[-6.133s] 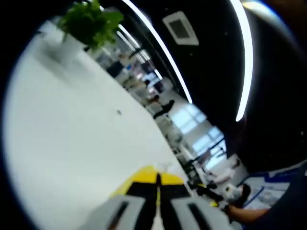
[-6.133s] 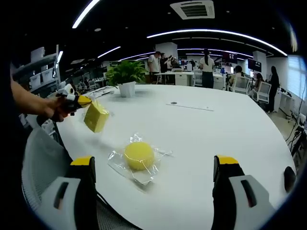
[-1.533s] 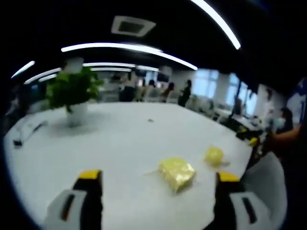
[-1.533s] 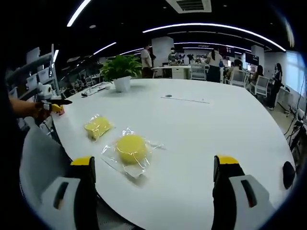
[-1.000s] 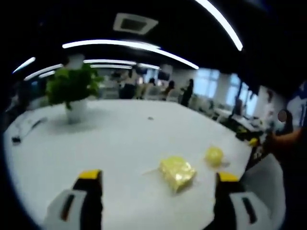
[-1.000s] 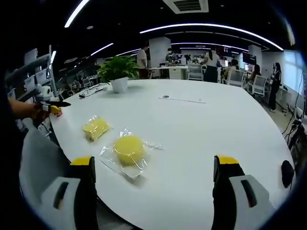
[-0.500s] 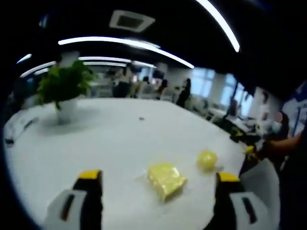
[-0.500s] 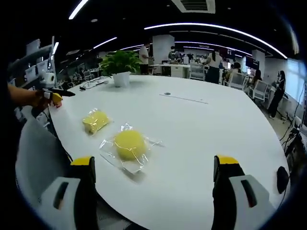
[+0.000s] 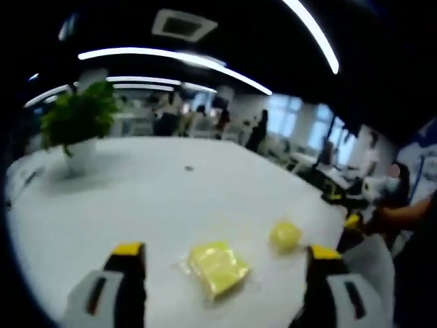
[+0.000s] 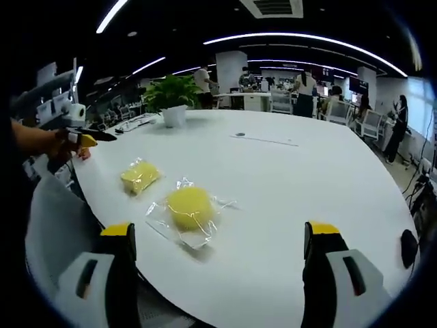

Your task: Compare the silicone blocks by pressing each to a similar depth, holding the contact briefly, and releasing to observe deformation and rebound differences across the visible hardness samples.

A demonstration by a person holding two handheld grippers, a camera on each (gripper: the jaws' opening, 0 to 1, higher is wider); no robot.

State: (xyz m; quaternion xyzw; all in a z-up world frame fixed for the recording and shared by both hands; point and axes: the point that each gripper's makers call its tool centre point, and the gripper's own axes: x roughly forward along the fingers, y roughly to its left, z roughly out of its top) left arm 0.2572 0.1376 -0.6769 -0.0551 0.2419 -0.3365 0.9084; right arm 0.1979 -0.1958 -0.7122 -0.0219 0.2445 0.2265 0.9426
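Two yellow silicone samples in clear wrappers lie on a white table (image 10: 307, 184). The square block (image 9: 216, 266) (image 10: 140, 175) lies near the table's edge, and the round block (image 9: 285, 234) (image 10: 190, 207) lies beside it. My left gripper (image 9: 220, 270) is open, its jaws standing wide with the square block between and beyond them. The left gripper also shows at the left of the right gripper view (image 10: 80, 137), held by a hand off the table's edge. My right gripper (image 10: 220, 240) is open and empty, just short of the round block.
A potted green plant (image 9: 75, 126) (image 10: 172, 99) stands at the far side of the table. A small dark disc (image 10: 240, 134) and a thin strip lie further back. A grey chair back (image 10: 51, 225) is at the left. People and desks fill the office behind.
About six seconds ago the left gripper held the square block in the air; now the block lies on the table and that gripper is open. Lately the left view has drifted, the block sliding leftward in it.
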